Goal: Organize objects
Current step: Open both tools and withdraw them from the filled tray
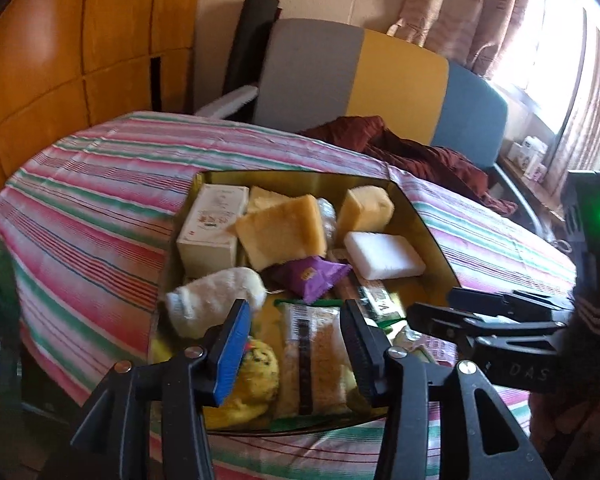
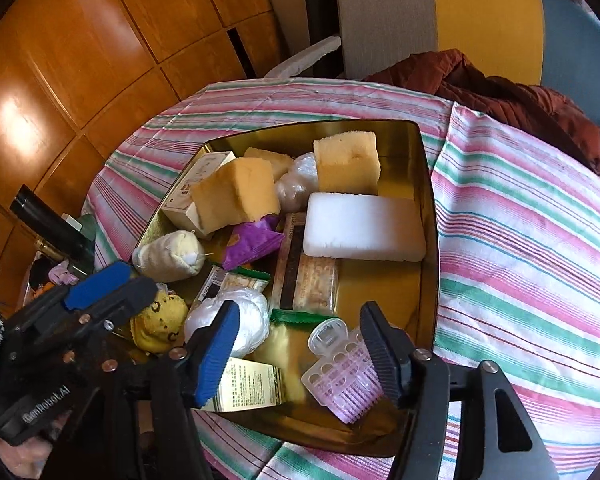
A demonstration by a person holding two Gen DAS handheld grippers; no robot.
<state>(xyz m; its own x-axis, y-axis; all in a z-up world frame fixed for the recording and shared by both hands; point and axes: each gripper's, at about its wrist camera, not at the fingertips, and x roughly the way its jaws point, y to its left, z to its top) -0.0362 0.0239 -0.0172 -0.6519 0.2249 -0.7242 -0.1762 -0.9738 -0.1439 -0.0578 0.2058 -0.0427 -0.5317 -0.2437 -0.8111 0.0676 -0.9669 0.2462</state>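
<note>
The gold tin (image 2: pixel 420 168) sits mid-counter on the striped cloth (image 2: pixel 520 216), crammed with sponges, snack packets and a white foam block (image 2: pixel 360 226). I judge the sorting nearly done, both tools just emptied. My right hand-held gripper (image 2: pixel 300 352) hangs released over the tin's six o'clock edge, a pink plastic piece (image 2: pixel 348 380) loose between its jaws; my left hand-held gripper (image 1: pixel 296 348), also released, straddles a long wrapped snack (image 1: pixel 312 364). Next move, as I see it: lift clear and look for strays.
</note>
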